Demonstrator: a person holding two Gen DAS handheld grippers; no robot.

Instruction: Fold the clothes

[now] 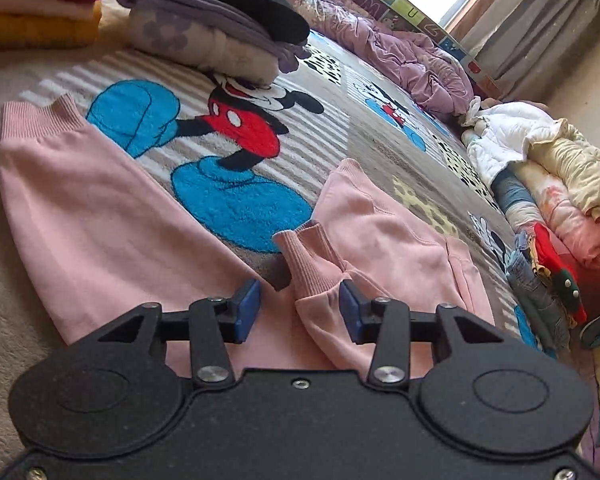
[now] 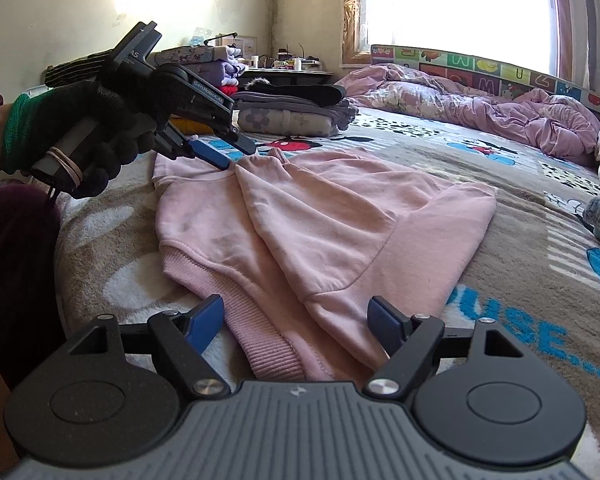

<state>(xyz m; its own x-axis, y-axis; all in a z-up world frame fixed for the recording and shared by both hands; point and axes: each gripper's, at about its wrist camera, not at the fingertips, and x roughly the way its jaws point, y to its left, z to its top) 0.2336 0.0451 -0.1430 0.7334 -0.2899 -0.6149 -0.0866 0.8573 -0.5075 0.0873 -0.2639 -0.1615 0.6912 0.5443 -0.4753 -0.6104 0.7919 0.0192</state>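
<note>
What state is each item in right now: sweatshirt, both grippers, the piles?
pink sweatshirt: flat on the bed, one sleeve folded across the body
left gripper: open, fingers either side of a sleeve cuff
right gripper: open, over the ribbed hem
grey stack: folded
clothes heap: unfolded
purple quilt: crumpled

A lived-in home bedroom, with laundry laid out on the bed.

A plush grey cartoon-mouse blanket (image 2: 440, 152) covers the bed, and a crumpled lilac quilt (image 2: 480, 108) lies at its far side against a colourful alphabet-patterned headboard (image 2: 500, 66). A sunlit wood-framed window (image 2: 452, 4) with a grey curtain (image 1: 540, 12) stands behind, folded grey and black clothes (image 2: 296, 108) are stacked far left, and a cluttered dark side table (image 2: 288, 72) sits by the cream wall.
</note>
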